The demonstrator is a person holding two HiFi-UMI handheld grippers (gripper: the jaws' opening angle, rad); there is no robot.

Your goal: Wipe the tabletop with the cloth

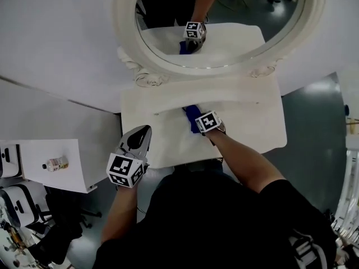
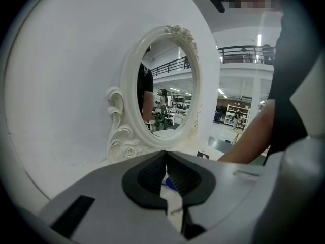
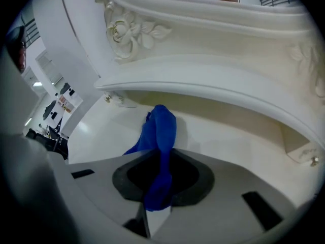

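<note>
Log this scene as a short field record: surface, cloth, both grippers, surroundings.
surface: white tabletop below an oval mirror in an ornate white frame
cloth: blue cloth, bunched, its free end on the tabletop near the middle
right gripper: shut on the cloth, low over the tabletop
left gripper: jaws together, nothing between them, at the table's front left corner
other: small bottle on a side table to the left

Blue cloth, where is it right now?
In the head view the blue cloth sits at the middle of the tabletop, in front of the mirror, clamped by the right gripper.
</note>
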